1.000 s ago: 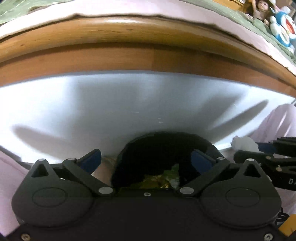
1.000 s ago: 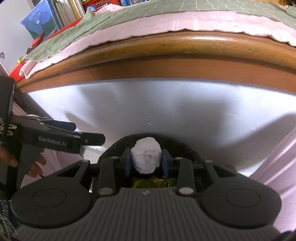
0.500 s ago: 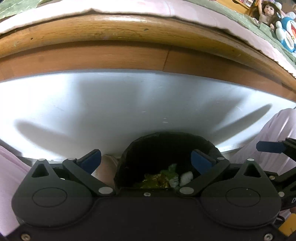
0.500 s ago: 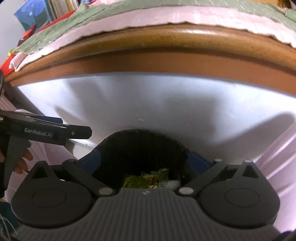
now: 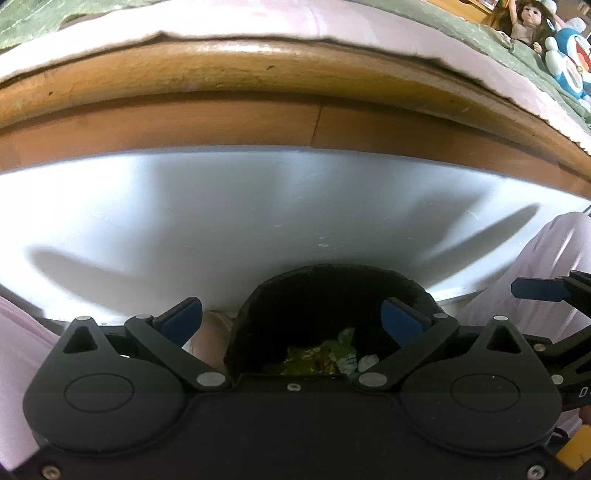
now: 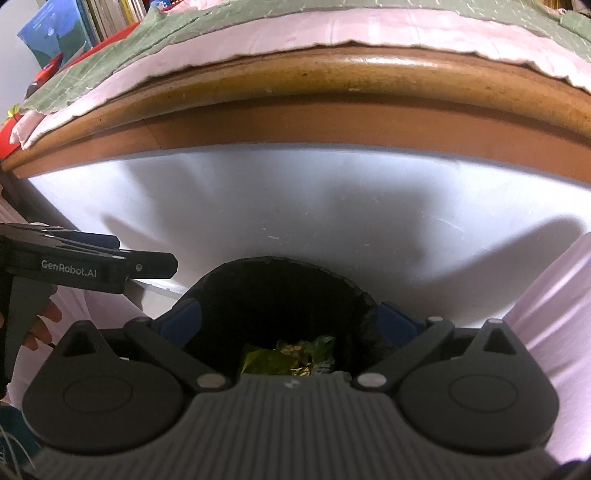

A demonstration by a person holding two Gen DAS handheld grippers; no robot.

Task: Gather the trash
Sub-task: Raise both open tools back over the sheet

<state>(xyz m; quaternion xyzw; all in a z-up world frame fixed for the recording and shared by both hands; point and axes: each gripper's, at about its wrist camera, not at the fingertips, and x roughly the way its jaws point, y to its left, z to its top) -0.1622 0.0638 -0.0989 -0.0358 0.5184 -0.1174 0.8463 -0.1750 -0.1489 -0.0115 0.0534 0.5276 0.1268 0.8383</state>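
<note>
A black trash bin (image 5: 332, 288) stands on the floor under a wooden table edge, right below both grippers. Inside lie yellow-green wrappers (image 5: 314, 360) and a white crumpled tissue (image 5: 367, 363). My left gripper (image 5: 291, 319) hangs open above the bin's left side, nothing between its blue pads. In the right wrist view the same bin (image 6: 280, 291) fills the centre, with the wrappers (image 6: 288, 356) at its bottom. My right gripper (image 6: 288, 321) is open and empty over the bin mouth. The left gripper's body (image 6: 74, 267) shows at that view's left edge.
The wooden table edge (image 5: 258, 92) with pink and green covers overhangs a white panel (image 5: 258, 206). A doll (image 5: 526, 22) and a blue toy (image 5: 569, 62) sit at the table's far right. Books (image 6: 74, 26) stand at the far left. Pink cloth (image 6: 554, 314) flanks the bin.
My right gripper was shut on the white tissue one second ago; it has opened and the tissue now lies in the bin. Both grippers have shifted only slightly.
</note>
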